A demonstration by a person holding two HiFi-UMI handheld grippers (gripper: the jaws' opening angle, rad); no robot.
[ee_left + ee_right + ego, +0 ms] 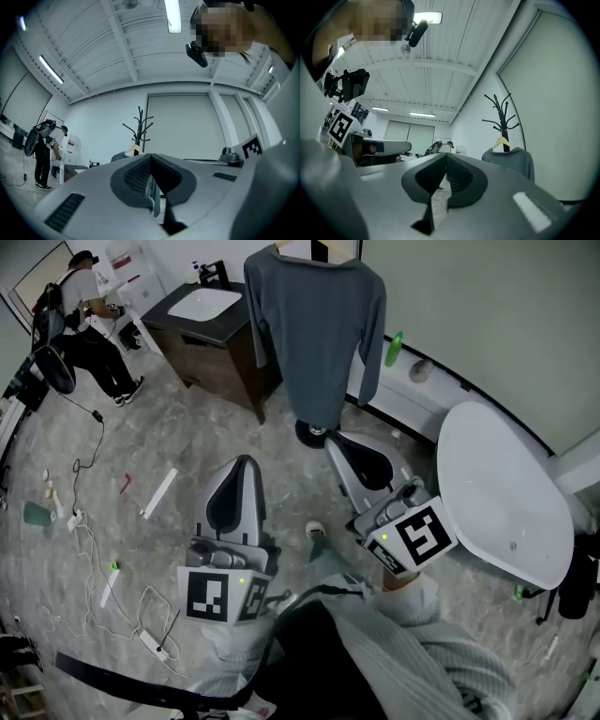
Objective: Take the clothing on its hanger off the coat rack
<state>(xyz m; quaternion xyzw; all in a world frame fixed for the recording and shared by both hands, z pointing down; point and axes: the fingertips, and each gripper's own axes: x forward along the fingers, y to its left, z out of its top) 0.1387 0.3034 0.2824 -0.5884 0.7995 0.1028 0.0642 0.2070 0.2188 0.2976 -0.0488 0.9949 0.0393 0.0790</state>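
Our left gripper [243, 463] and right gripper [337, 441] are pinched shut, empty; ahead of them hangs the grey sweater [314, 334]; only the gripper views show the coat rack [503, 119] hooks

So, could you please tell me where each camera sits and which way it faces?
Head view: on the person's head, facing steeply down at the left gripper, the right gripper and the grey sweater on the coat rack; their sleeves show.
Left gripper view: on the left gripper, facing along its shut jaws, tilted up at coat rack and ceiling; the head shows above.
Right gripper view: likewise on the right gripper; head at upper left.
All share the coat rack.
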